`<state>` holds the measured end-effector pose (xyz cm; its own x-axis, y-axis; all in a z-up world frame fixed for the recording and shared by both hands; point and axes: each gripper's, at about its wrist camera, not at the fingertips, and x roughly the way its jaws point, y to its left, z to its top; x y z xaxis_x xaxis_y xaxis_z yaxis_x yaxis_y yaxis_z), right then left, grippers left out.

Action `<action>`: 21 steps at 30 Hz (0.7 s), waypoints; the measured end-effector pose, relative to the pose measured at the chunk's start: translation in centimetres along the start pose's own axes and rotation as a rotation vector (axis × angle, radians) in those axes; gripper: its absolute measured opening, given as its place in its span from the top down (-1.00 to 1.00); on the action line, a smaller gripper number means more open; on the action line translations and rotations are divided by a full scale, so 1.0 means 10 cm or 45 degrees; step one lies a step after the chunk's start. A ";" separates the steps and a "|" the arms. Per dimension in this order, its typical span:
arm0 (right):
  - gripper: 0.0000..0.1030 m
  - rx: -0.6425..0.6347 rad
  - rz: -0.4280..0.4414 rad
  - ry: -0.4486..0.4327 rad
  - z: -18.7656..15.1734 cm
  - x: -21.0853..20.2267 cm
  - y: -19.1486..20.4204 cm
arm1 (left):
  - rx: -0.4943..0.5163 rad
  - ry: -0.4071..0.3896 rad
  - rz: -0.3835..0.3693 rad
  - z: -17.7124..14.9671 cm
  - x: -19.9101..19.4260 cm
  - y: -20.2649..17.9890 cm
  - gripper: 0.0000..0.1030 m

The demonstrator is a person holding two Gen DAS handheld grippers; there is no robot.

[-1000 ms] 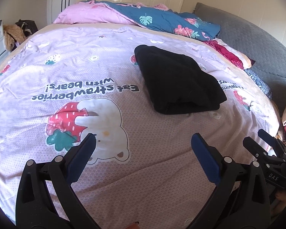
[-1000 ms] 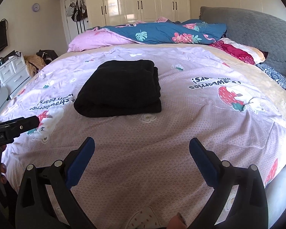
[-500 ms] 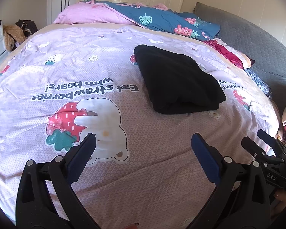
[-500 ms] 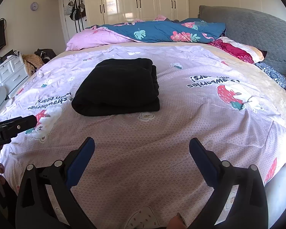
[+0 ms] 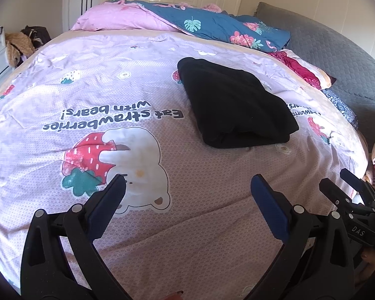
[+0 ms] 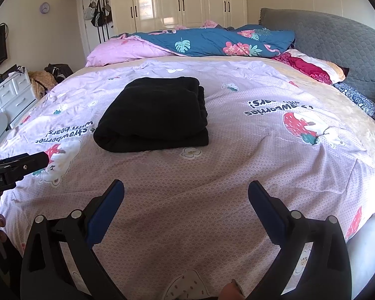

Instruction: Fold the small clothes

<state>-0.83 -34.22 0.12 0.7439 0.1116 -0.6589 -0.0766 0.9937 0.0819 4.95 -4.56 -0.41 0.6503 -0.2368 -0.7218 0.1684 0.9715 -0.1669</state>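
The black garment (image 5: 235, 105), folded into a thick soft rectangle, lay on the bed cover (image 5: 142, 225) in the left wrist view, its long axis running from far left to near right, folded edge nearest. The left tool (image 5: 187, 192) hovered released, holding nothing, as before.

In the right wrist view the black garment (image 6: 155, 115) sat left of centre on the printed, wrinkled bed cover (image 6: 237, 175), slightly nearer than earlier. The right tool (image 6: 186, 195) was spread apart and empty.
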 end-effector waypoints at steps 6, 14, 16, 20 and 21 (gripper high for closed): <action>-0.92 0.000 0.000 -0.001 0.00 0.00 0.00 | 0.001 0.000 0.005 0.01 0.00 0.00 -0.82; -0.92 -0.001 0.000 0.000 0.00 0.00 0.00 | -0.002 -0.001 0.010 0.01 -0.01 0.01 -0.82; -0.92 -0.002 0.002 -0.002 0.00 0.00 0.01 | 0.000 0.001 0.014 0.01 -0.01 0.01 -0.82; -0.92 -0.008 0.001 -0.001 0.01 0.00 0.00 | -0.003 0.003 0.016 0.01 0.00 0.01 -0.82; -0.92 -0.010 0.000 -0.002 0.01 -0.01 0.00 | -0.004 0.004 0.016 0.01 0.00 0.01 -0.82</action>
<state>-0.79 -34.20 0.25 0.7450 0.1117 -0.6577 -0.0817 0.9937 0.0763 5.02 -4.44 -0.37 0.6500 -0.2247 -0.7260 0.1579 0.9744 -0.1602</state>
